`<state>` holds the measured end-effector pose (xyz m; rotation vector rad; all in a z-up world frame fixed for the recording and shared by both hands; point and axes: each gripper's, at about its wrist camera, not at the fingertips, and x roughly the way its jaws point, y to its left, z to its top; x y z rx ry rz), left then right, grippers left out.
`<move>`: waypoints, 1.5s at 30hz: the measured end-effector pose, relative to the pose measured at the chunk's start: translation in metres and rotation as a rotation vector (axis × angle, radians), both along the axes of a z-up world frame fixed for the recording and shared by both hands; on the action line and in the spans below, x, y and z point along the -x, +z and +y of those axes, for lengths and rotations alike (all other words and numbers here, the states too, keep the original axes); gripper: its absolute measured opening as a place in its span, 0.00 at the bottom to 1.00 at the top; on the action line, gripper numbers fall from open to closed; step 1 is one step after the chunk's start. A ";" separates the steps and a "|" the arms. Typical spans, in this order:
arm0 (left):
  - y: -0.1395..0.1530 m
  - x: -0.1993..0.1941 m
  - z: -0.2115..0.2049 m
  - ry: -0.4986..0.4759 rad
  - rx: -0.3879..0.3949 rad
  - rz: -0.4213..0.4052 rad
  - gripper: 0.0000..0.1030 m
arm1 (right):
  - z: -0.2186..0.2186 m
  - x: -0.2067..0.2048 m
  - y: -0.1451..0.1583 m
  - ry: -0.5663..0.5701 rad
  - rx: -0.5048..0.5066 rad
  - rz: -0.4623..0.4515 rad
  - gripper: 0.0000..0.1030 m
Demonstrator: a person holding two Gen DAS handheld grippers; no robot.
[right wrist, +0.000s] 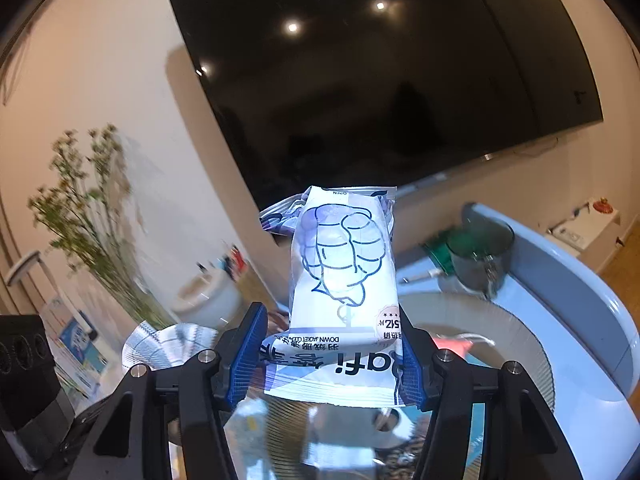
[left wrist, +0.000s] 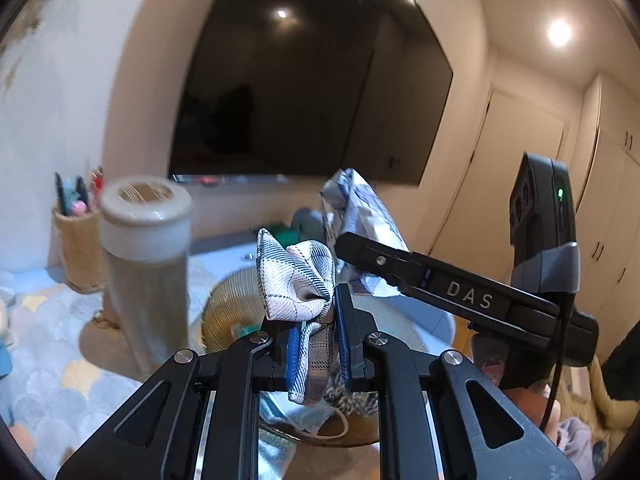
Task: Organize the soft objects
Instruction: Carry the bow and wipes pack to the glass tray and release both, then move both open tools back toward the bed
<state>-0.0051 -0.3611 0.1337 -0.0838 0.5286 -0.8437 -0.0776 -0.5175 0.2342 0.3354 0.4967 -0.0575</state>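
While both tools hang in the air above the cluttered pale blue bench [right wrist: 560, 264], each one carries something soft. The left gripper [left wrist: 316, 340] has its blue-padded fingers [left wrist: 294, 354] pinched nearly together on a crumpled white cloth with a thin dark plaid pattern [left wrist: 298, 280]; most of the cloth bunches up above the fingertips and a short tail droops below them. The right gripper [right wrist: 334, 354] has its blue-padded fingers [right wrist: 250, 354] set about halfway apart, clamped on the two sides of a white plastic packet printed with a blue line drawing and dark lettering [right wrist: 344, 276]. The packet stands upright between them, its top flap leaning toward the wall.

From the left camera the right tool comes in from the right side, its black arm marked "DAS" [left wrist: 468, 300] lying just beside and slightly beyond the plaid cloth, with the packet poking up behind it. A large dark wall-mounted television screen [left wrist: 304, 92] fills the background in both views. On the bench below sit a round ribbed wire basket [left wrist: 232, 308], a tall cylindrical container with a beige lid [left wrist: 146, 256], blurred, and a woven cup of pens [left wrist: 78, 236] near the wall. The right camera also shows a spray of green stems with small pale flowers [right wrist: 88, 216] off to the left and a green-tinted glass cup [right wrist: 478, 248] toward the far right of the bench.
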 end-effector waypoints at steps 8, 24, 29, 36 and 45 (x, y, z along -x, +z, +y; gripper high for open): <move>-0.041 -0.018 -0.041 0.005 -0.291 0.082 0.97 | -0.022 -0.017 -0.038 -0.036 -0.024 0.156 0.95; -0.011 0.006 -0.026 -0.012 -0.303 -0.005 0.97 | -0.011 0.009 -0.001 -0.088 -0.045 0.067 0.95; 0.007 0.011 0.000 0.023 -0.280 -0.033 0.97 | 0.011 0.018 0.025 -0.064 -0.074 -0.011 0.98; 0.032 -0.002 0.056 0.149 -0.296 -0.096 0.97 | 0.061 0.019 0.058 0.027 -0.141 -0.155 1.00; 0.047 -0.048 0.194 0.382 -0.329 -0.105 0.97 | 0.183 -0.023 0.081 0.252 -0.134 -0.218 1.00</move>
